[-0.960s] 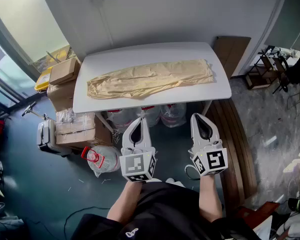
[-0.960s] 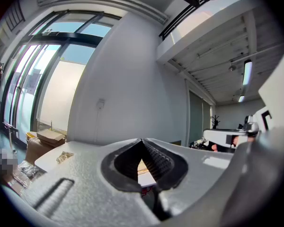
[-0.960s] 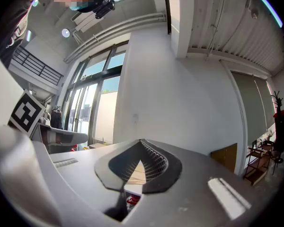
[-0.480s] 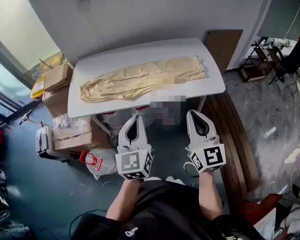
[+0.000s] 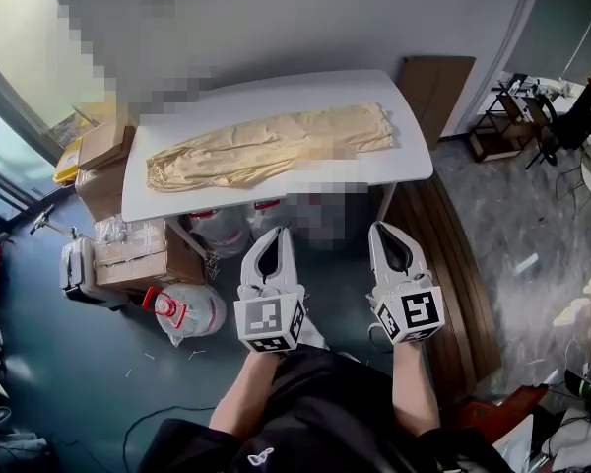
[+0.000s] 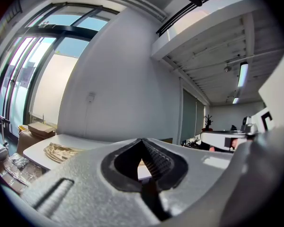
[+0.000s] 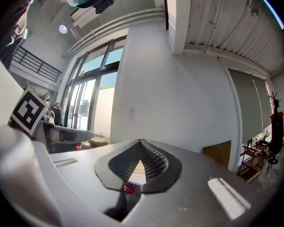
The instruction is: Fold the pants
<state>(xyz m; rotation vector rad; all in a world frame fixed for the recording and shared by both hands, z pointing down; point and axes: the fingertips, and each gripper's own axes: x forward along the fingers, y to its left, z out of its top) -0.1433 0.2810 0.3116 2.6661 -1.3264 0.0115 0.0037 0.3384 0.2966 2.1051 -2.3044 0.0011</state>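
Note:
Cream-coloured pants (image 5: 271, 144) lie stretched lengthwise across a white table (image 5: 406, 156), waist end to the right. In the left gripper view the pants (image 6: 57, 151) show small at the left, on the table (image 6: 35, 150). Both grippers hang level in front of the person, short of the table's near edge and apart from the pants. My left gripper (image 5: 278, 233) has its jaws together with nothing in them. My right gripper (image 5: 381, 228) is shut and empty too.
Under and left of the table stand cardboard boxes (image 5: 130, 254), plastic bags (image 5: 190, 313) and a red-capped jug (image 5: 164, 305). A brown board (image 5: 435, 85) leans at the wall to the right. Wooden planks (image 5: 453, 254) lie on the floor right of the table.
The table and pants have slid left and slightly up in the head view. Both grippers stay shut and hold the same place ahead of the body.

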